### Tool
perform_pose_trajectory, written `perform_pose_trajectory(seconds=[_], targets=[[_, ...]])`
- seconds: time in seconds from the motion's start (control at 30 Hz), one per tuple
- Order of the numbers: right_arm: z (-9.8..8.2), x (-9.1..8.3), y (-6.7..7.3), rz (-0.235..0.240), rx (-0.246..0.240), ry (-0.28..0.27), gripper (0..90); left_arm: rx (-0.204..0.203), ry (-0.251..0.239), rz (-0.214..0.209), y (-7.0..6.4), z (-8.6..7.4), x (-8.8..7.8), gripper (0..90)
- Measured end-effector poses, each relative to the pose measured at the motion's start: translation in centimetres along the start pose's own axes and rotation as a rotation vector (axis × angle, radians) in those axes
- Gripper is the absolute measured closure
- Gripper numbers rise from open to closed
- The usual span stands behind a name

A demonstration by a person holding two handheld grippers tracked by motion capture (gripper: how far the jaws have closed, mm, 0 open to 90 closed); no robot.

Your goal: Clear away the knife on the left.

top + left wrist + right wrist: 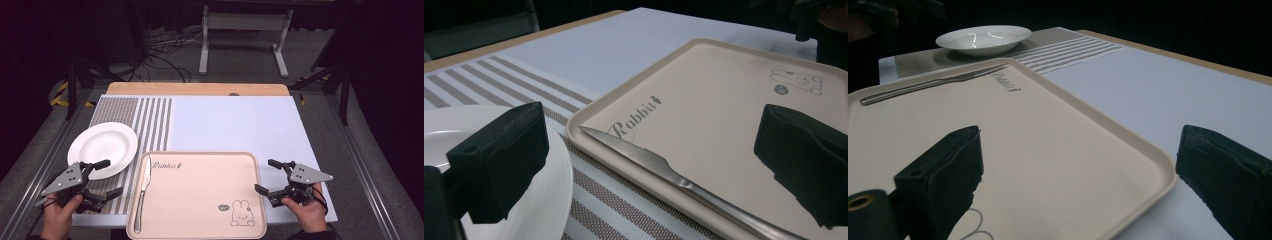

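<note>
Tray: one beige, rounded-corner tray [200, 195] with a raised rim, printed "Rabbit" at its far-left corner and a small rabbit drawing at its near-right corner; it lies at the near middle of the surface [235, 125], between the two grippers.
Knife: one metal table knife [143, 192] lies inside the tray along its left edge, blade toward the far side.
Plate: one white round plate [102, 148] sits on the striped placemat [145, 125], just left of the tray.
Placemat: one, brown and white stripes, on the left part of the white-covered surface.
Left hand-held gripper: the left hand-held gripper [104, 178] is held at the near-left, jaws spread wide with nothing between them; its far jaw reaches over the plate's near rim.
Right hand-held gripper: the right hand-held gripper [267, 176] is held just right of the tray, jaws wide apart and empty.
Count: one tray, one knife, one plate, one placemat, two grippers.
Cut off: the tray's near edge runs to the bottom of the high view; the knife's handle end leaves the left gripper view; the rabbit drawing is mostly hidden behind a jaw in the right gripper view.
</note>
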State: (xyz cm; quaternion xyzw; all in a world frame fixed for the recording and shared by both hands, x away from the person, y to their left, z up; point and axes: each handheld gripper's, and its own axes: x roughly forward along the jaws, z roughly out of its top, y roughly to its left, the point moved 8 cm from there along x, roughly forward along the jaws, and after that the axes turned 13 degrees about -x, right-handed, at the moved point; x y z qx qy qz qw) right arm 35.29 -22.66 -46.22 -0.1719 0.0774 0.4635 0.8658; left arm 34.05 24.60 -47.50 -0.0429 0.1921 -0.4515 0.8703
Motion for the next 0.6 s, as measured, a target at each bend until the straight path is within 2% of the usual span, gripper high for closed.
perform_pose_trajectory(seconds=[0.13, 0.23, 0.27, 0.4, 0.43, 0.6], targets=[[0.0, -0.4, -0.1, -0.017, 0.001, -0.020, 5.7, -0.030, -0.028, 0.012, 0.8, -1.0, -0.7, 1.5], [-0.2, -0.7, -0.1, -0.027, 0.010, -0.023, 5.7, -0.048, -0.068, 0.028, 1.5, -1.3, -1.1, 1.3], [-0.3, -0.7, -0.1, -0.029, 0.011, -0.024, 5.6, -0.066, -0.082, 0.031, 1.6, -1.4, -1.2, 1.3], [-0.5, -1.0, -0.2, -0.037, 0.015, -0.029, 5.6, -0.062, -0.085, 0.041, 1.9, -1.7, -1.2, 1.3], [-0.6, -1.0, -0.2, -0.039, 0.015, -0.027, 5.6, -0.048, -0.079, 0.047, 2.0, -1.7, -1.3, 1.3], [-0.7, -1.1, -0.3, -0.042, 0.018, -0.029, 5.5, -0.029, -0.057, 0.053, 1.7, -1.8, -1.1, 1.4]])
